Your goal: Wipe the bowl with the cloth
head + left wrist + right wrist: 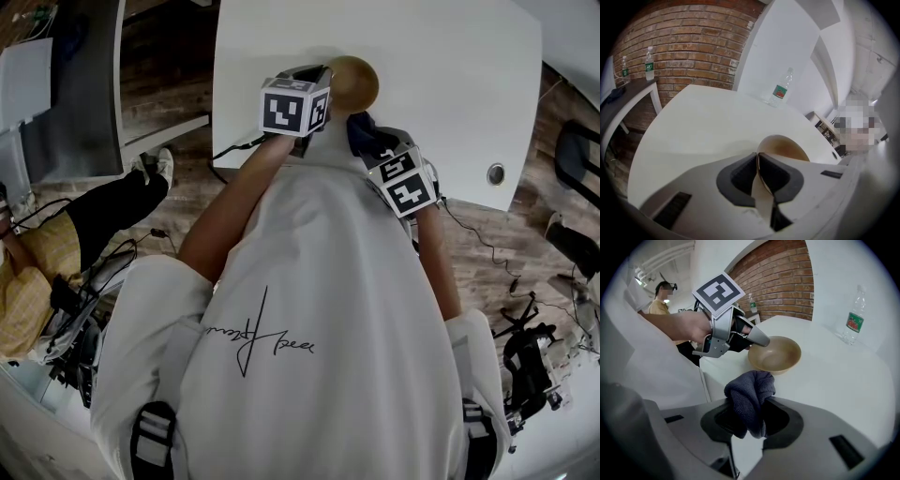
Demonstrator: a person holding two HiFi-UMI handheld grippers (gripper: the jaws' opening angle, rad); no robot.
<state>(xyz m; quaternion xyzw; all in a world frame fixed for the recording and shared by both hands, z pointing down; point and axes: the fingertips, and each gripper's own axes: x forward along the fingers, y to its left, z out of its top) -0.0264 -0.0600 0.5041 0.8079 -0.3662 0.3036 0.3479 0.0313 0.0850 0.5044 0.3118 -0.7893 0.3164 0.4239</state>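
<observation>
A tan wooden bowl [356, 82] stands near the white table's [459, 75] front edge. My left gripper [319, 82] is shut on the bowl's near rim; in the left gripper view the rim [761, 176] runs between the dark pads and the bowl [787, 149] opens beyond them. My right gripper [749, 416] is shut on a bunched dark grey-blue cloth [751, 397], held just short of the bowl [776, 354] and apart from it. From the right gripper view the left gripper [759, 339] grips the bowl's left rim. The cloth [368, 136] shows beside the right gripper [386, 155].
A clear water bottle [853, 318] stands farther back on the table, seen also as the bottle [780, 90]. Two bottles [649, 63] stand on a dark side table by the brick wall. A seated person [33, 272] and floor cables lie to the left. A cable grommet [495, 173] pierces the tabletop.
</observation>
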